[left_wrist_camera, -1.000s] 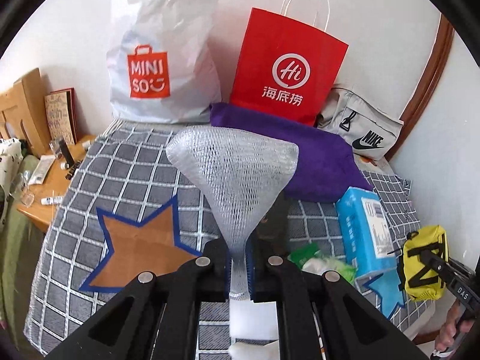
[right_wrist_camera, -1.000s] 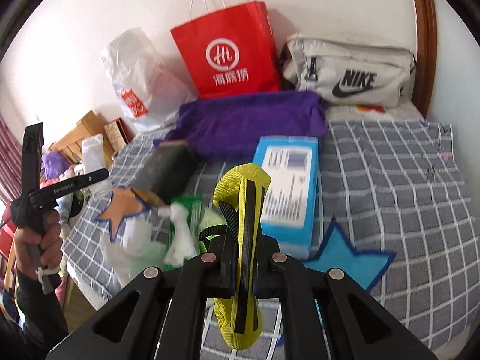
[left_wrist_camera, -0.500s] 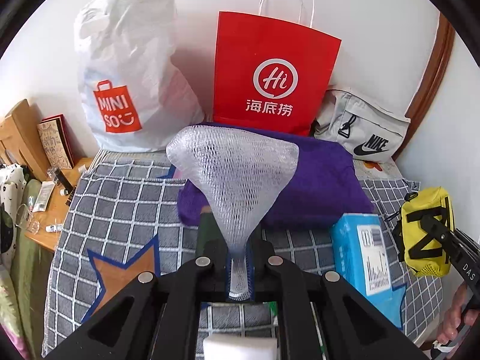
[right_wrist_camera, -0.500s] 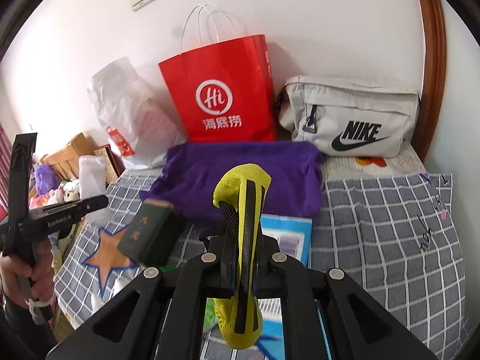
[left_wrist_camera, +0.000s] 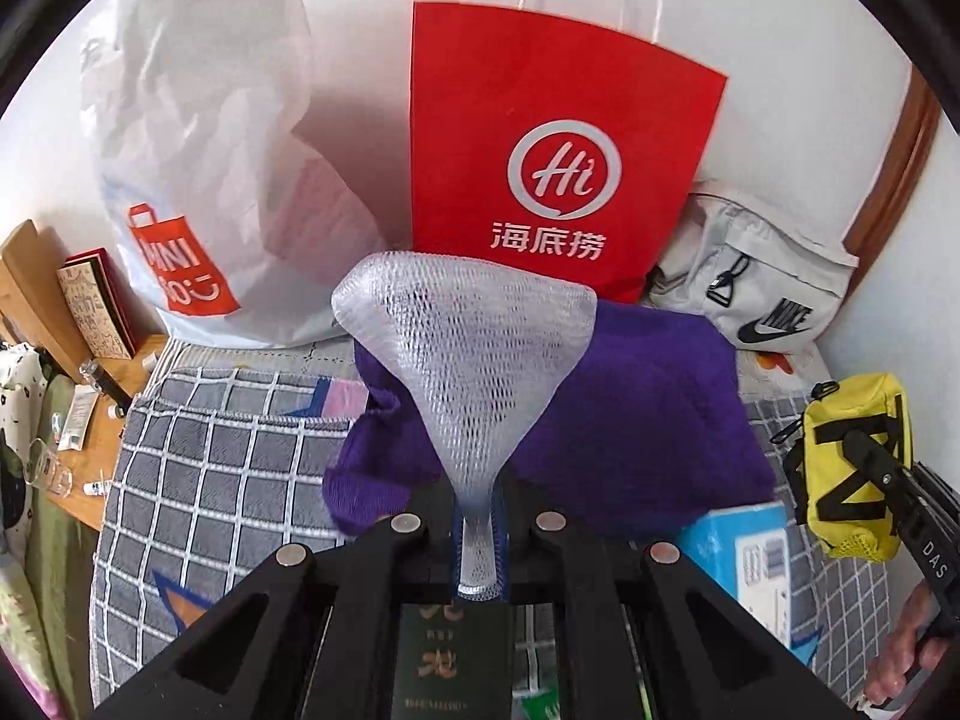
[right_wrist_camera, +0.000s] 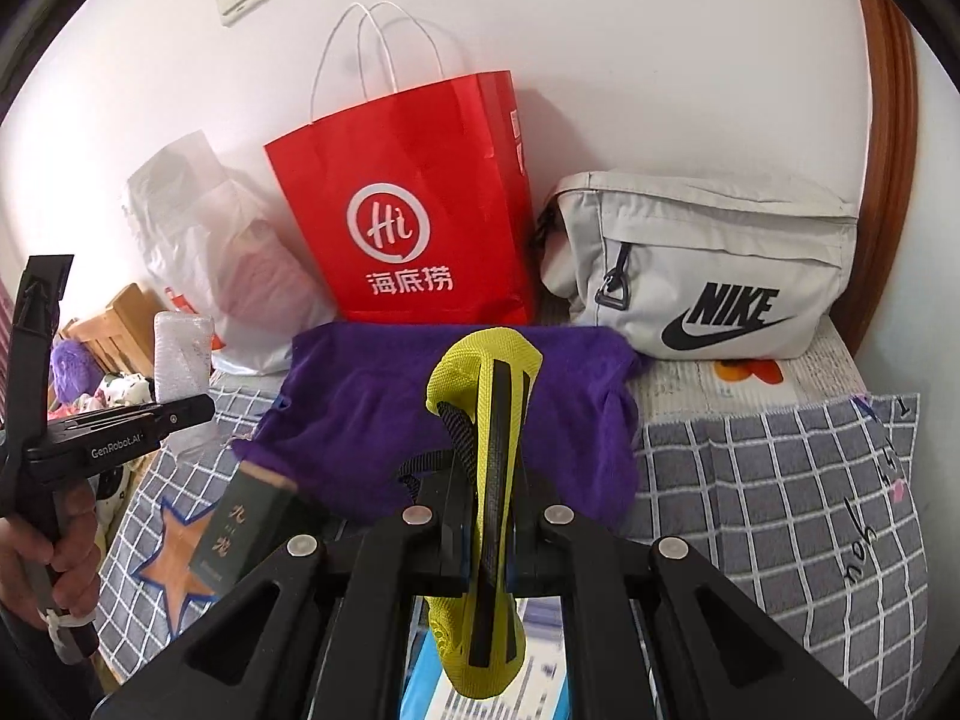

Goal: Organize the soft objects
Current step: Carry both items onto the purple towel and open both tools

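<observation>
My left gripper (left_wrist_camera: 478,531) is shut on the narrow end of a white foam net sleeve (left_wrist_camera: 465,354), which fans out above the jaws in front of the purple cloth (left_wrist_camera: 648,414). My right gripper (right_wrist_camera: 489,546) is shut on a yellow mesh pouch with black straps (right_wrist_camera: 486,384), held upright over the bed. The pouch (left_wrist_camera: 852,462) also shows at the right edge of the left wrist view, and the foam sleeve (right_wrist_camera: 180,354) at the left of the right wrist view. A red paper bag (left_wrist_camera: 552,144) stands against the wall behind the purple cloth.
A white plastic shopping bag (left_wrist_camera: 198,138) leans left of the red bag, a grey Nike waist bag (right_wrist_camera: 708,264) right of it. On the grey checked bedcover (right_wrist_camera: 780,480) lie a dark green box (right_wrist_camera: 240,528) and a blue tissue pack (left_wrist_camera: 744,564). A wooden side table (left_wrist_camera: 90,372) stands at left.
Both grippers moved forward toward the wall with their loads; the bags and purple cloth now loom larger, and the tissue pack, green box and orange star patch slid down toward the frame bottoms.
</observation>
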Motion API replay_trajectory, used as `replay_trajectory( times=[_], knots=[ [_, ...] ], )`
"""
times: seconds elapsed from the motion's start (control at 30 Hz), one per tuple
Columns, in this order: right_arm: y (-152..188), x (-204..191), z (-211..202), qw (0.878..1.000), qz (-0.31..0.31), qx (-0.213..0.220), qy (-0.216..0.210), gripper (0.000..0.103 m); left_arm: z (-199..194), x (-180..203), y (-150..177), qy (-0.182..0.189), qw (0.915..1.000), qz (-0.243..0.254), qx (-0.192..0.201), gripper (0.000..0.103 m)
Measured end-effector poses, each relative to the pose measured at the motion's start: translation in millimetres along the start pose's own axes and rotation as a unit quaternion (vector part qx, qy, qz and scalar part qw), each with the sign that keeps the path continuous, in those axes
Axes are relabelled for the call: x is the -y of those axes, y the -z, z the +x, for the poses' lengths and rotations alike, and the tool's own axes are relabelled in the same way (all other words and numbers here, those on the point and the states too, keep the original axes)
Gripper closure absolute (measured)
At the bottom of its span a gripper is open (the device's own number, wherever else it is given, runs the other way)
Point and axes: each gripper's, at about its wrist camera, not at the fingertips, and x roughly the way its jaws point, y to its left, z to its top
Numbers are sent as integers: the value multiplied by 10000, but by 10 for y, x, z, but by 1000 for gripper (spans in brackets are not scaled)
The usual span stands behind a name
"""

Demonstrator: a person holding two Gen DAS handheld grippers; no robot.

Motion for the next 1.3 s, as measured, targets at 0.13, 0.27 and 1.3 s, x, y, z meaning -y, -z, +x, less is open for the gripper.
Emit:
replay_trajectory(
  times=[0.13, 0.27, 1.3],
  knots=[
    [-91, 56, 187, 10000, 10, -26, 47, 96, 170, 15, -115, -49, 10000, 0, -75, 95],
    [-155, 107, 375, 10000, 20, -85, 45, 96, 341, 29, -212, -25, 9998, 28, -199, 95],
    [-333, 274, 1755, 9920, -224, -1242, -88, 86, 1555, 167, -419, -92, 9932, 38, -1162, 94]
  ],
)
